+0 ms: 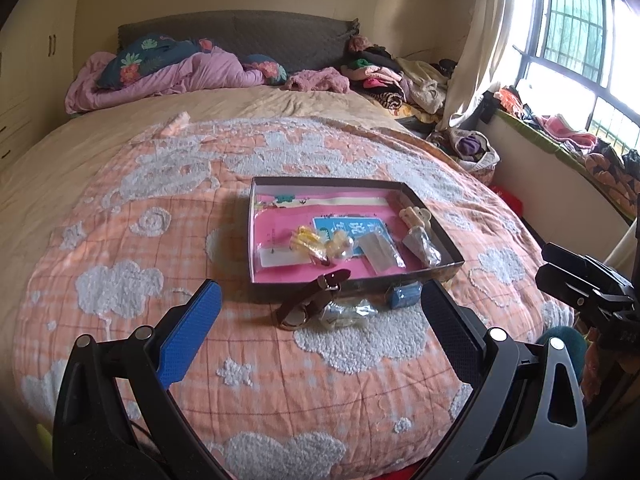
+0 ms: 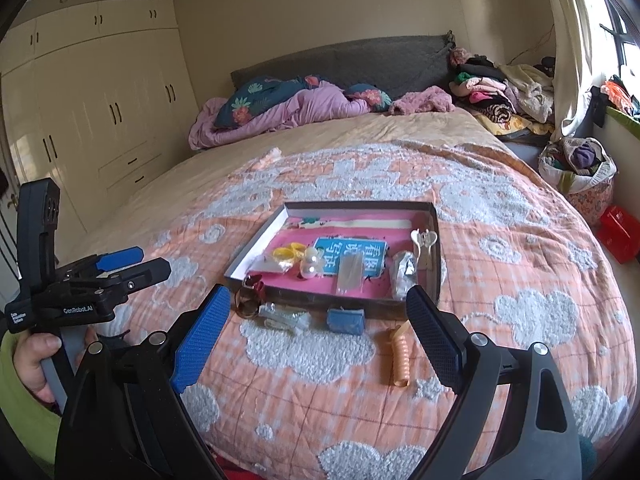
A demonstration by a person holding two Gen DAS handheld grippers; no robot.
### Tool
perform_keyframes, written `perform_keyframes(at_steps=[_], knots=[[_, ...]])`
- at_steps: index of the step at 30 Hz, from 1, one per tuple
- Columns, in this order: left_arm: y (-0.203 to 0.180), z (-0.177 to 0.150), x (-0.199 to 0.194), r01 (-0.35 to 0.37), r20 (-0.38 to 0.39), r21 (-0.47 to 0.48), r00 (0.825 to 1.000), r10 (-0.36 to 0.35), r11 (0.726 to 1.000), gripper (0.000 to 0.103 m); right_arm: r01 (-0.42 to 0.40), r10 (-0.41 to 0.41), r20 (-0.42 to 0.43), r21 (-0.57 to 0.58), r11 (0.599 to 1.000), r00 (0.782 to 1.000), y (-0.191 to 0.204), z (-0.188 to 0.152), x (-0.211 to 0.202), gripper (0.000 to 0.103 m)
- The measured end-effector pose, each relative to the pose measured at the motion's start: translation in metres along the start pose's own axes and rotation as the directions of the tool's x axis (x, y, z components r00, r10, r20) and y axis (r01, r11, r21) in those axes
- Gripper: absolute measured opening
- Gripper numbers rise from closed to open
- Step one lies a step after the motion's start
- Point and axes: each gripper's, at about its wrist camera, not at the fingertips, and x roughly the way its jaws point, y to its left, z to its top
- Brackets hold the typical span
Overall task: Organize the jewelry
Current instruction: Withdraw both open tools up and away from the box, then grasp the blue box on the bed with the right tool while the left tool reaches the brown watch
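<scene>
A shallow dark box (image 1: 251, 232) (image 2: 438, 256) with a pink lining lies on the quilt. It holds a yellow piece (image 1: 306, 240), pearl beads (image 2: 310, 262), clear bags (image 1: 380, 254) and a cream clip (image 1: 416, 218). In front of the box lie a brown-strap watch (image 1: 312, 300) (image 2: 250, 296), a clear bag of silver jewellery (image 1: 348, 314) (image 2: 282, 320), a small blue pouch (image 1: 404, 296) (image 2: 346, 320) and an orange spiral tie (image 2: 400, 356). My left gripper (image 1: 320, 285) (image 2: 154, 261) is open, short of the watch. My right gripper (image 2: 318, 292) (image 1: 544, 262) is open and empty.
The orange cloud-pattern quilt (image 2: 500, 280) covers a bed. Pillows and a purple blanket (image 2: 304, 108) lie at the headboard, piled clothes (image 2: 500, 92) at the far right. Wardrobes (image 2: 100, 112) line the left wall. A fabric basket (image 2: 576, 168) and a red box (image 2: 620, 236) sit right of the bed.
</scene>
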Motion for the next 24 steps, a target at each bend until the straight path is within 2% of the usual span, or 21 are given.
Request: perform_keyframes(at_steps=[15,24], knots=[[0.005,-0.022,0.021,0.006,-0.076,-0.002,0.997,-0.006,1.000,0.093,-0.009,0.008,-0.109,-0.014,1.000,0.994,0.004,-0.026,0.033,0.089],[0.012,-0.043,0.049,0.011,-0.155,-0.021,0.988,-0.014,1.000,0.093,0.006,-0.007,-0.160,-0.007,1.000,0.987,0.000,-0.040,0.058,0.089]])
